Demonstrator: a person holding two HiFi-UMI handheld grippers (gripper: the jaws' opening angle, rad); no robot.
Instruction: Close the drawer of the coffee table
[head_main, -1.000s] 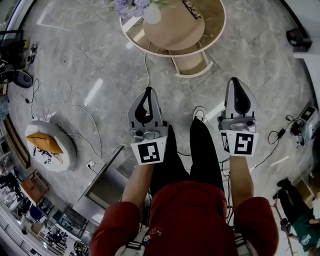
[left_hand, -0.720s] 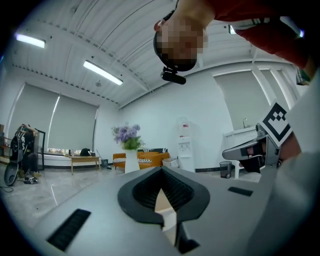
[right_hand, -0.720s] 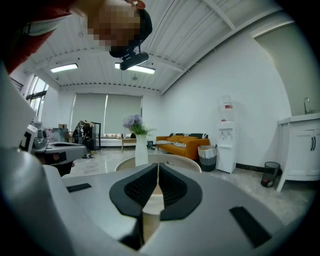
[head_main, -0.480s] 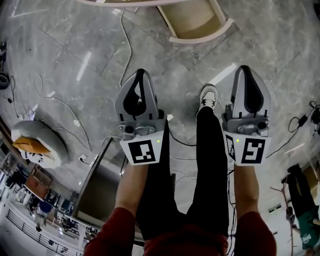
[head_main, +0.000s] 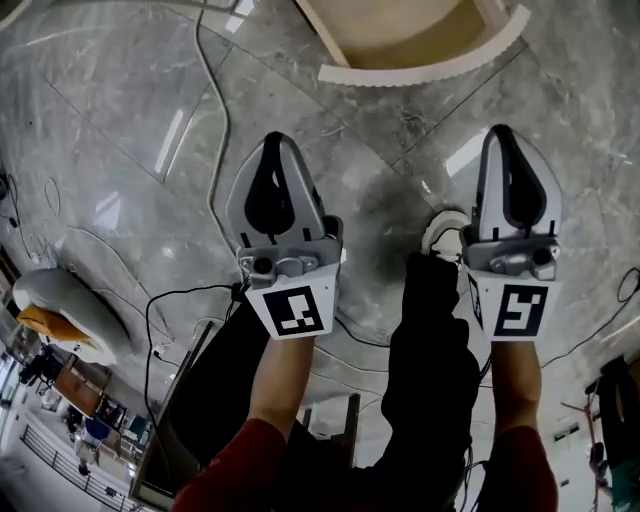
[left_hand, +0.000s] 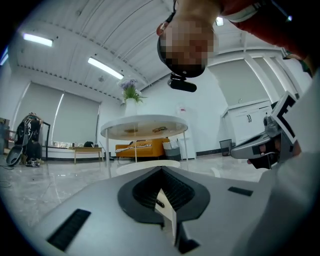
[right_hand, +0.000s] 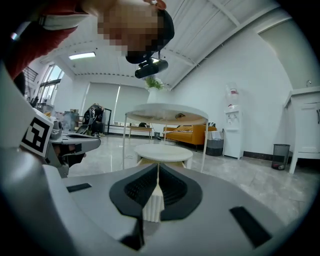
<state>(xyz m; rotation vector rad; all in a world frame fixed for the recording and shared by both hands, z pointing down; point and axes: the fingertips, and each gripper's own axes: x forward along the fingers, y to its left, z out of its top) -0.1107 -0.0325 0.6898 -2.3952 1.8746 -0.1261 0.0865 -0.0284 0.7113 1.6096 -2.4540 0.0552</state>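
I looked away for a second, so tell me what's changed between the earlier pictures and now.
The head camera has sunk toward the floor: the open drawer now looms larger at the top edge, the tabletop gone from that view. Both the left gripper and right gripper stay shut, empty, short of the drawer, which remains pulled out.

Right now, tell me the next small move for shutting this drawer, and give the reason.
Probably ease the right tool forward until its closed tips meet the curved front of the drawer. The drawer stands open, the right tool and the left tool are both shut and empty, and bare floor shows between them and that front.
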